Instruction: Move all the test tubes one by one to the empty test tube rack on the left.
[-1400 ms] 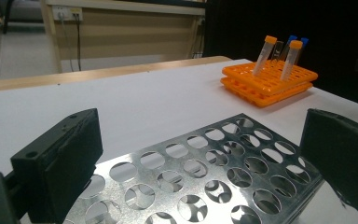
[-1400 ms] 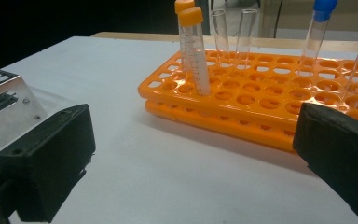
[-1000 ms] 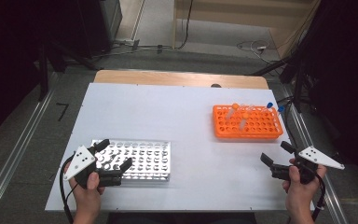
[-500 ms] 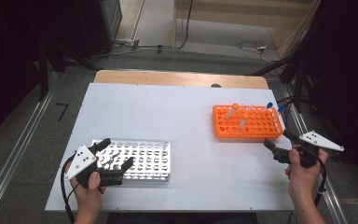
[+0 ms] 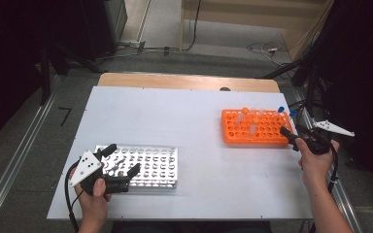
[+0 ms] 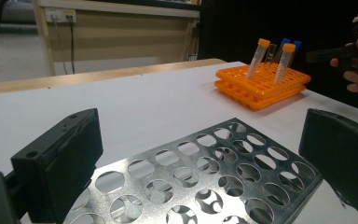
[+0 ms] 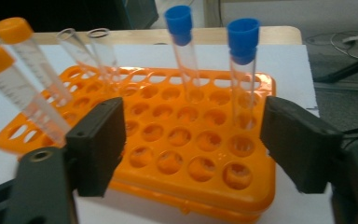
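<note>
Orange tube rack (image 5: 255,128) at far right holds capped tubes (image 7: 240,60) (two blue, two orange). Right gripper (image 5: 291,137) at its right end, jaws closing, nothing between. Left gripper (image 5: 121,162) gapes empty over metal rack (image 5: 150,165), near left.

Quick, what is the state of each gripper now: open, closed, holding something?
Left gripper: open, holding nothing, at the metal rack.
Right gripper: open, jaws have just been closing, nothing between them, facing the orange rack.
</note>
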Tool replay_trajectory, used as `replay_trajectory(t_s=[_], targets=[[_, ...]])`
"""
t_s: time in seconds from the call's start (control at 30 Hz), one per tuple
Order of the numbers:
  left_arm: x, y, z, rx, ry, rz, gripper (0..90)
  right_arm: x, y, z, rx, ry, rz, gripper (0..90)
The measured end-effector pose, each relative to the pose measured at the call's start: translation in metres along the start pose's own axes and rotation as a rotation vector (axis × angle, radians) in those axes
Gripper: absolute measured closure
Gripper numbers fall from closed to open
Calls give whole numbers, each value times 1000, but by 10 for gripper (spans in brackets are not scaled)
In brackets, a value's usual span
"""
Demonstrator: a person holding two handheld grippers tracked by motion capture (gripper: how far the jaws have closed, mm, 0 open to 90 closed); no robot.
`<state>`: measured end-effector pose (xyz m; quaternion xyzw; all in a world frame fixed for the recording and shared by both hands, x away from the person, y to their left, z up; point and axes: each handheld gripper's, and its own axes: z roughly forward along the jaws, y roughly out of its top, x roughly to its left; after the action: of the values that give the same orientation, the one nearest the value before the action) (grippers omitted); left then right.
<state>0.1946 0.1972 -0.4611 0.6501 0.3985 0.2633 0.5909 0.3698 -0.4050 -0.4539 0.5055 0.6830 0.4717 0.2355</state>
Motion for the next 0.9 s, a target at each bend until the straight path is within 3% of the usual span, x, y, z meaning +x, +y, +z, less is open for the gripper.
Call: replay_trajectory(t_s=[0.3, 0.47, 0.7, 0.9], targets=[[0, -1, -2, 0, -1, -2, 0, -14, 5, 19, 27, -70, 28, 449], [0, -1, -2, -1, -1, -3, 0, -17, 3, 25, 23, -68, 29, 569], [-1, -1, -1, 4, -7, 0, 0, -19, 0, 34, 27, -79, 34, 618], [-2, -1, 0, 4, -9, -1, 0, -18, -3, 41, 30, -112, -3, 654]])
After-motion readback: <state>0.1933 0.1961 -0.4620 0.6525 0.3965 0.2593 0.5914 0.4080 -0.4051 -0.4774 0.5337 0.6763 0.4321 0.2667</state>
